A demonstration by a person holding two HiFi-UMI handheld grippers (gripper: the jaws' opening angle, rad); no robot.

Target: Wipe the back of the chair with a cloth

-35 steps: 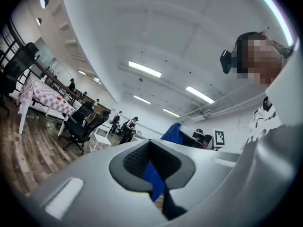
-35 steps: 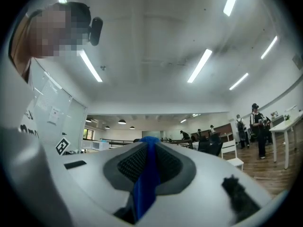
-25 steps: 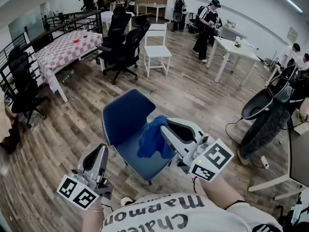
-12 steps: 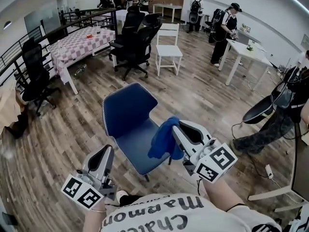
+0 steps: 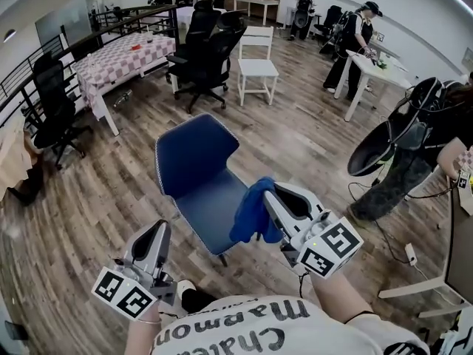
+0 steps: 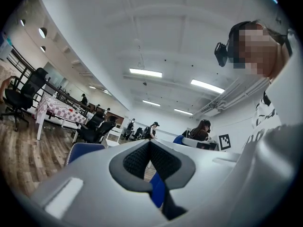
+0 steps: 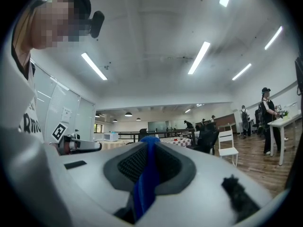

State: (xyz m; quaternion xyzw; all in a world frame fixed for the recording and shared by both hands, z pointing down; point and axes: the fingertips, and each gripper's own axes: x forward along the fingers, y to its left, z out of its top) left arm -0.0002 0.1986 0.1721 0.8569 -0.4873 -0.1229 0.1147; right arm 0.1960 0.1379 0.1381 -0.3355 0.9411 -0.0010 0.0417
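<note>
Cloth (image 5: pixel 253 211) is a soft blue bunch hanging long-ways down from the right gripper (image 5: pixel 270 198), jaws clenched on it, over the front edge of the blue chair (image 5: pixel 194 170). Chair's rounded back is on the far side, seat pointing toward the person. Left gripper (image 5: pixel 157 231) is closed up with nothing in it

The chair (image 5: pixel 194 156) stands upright just left of centre in the head view. It is a deep-blue shell with pale piping along its rim, its curved back toward the upper left and its seat reaching toward the lower centre. The cloth (image 5: pixel 253 211), also blue, hangs bunched and crumpled over the seat's right edge, pinched between the closed jaws of the right gripper (image 5: pixel 272 201). In the right gripper view it shows as a narrow blue fold (image 7: pixel 144 175).
</note>
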